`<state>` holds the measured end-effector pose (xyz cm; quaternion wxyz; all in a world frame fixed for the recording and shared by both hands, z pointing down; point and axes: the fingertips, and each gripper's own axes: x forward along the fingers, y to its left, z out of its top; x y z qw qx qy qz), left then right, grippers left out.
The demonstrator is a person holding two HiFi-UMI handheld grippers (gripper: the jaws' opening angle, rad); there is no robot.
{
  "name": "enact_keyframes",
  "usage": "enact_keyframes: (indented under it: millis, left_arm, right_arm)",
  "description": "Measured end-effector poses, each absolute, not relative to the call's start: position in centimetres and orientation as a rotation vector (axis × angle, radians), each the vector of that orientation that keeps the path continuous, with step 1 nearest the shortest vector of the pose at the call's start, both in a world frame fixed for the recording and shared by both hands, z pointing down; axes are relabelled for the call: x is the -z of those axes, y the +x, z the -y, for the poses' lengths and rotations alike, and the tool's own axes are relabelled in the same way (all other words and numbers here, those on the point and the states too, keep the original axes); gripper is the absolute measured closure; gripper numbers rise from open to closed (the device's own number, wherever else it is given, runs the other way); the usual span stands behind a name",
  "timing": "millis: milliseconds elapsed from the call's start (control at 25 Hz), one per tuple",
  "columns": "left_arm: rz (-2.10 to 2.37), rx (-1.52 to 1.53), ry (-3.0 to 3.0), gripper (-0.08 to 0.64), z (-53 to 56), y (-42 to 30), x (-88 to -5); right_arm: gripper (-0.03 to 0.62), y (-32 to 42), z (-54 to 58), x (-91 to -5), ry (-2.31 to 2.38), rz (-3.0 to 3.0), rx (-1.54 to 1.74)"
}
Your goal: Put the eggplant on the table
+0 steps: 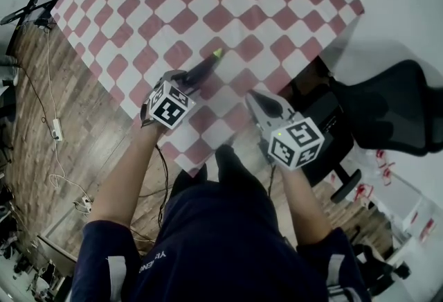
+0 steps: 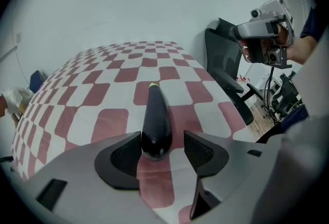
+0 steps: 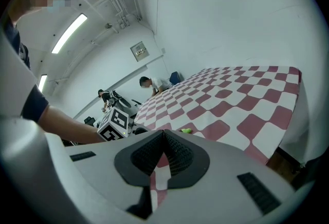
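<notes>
Grey-bodied, my right tongs [image 3: 163, 135] are pressed together with nothing in them. My left tongs [image 2: 162, 141] stand wide apart. The dark purple eggplant [image 2: 156, 115] lies ungripped between them on the red-and-white checked surface [image 2: 103, 89], green tip pointing away from me. Past the far edge stands a black chair [image 2: 221, 58].

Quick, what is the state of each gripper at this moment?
Left gripper: open; the eggplant is between its jaws, not clamped.
Right gripper: shut, holding nothing.
</notes>
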<state>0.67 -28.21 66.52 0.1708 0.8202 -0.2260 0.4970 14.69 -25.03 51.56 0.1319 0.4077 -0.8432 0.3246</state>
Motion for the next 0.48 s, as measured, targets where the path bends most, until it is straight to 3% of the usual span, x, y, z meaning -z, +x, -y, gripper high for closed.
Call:
enact_keyframes:
  millis: [480]
  left_arm:
    - [0.836,-1.162,2.38,0.301,25.9,-5.0,-61.3]
  right_arm:
    - [0.575,12.2,22.8,-49.1,1.212,2.445,-0.867]
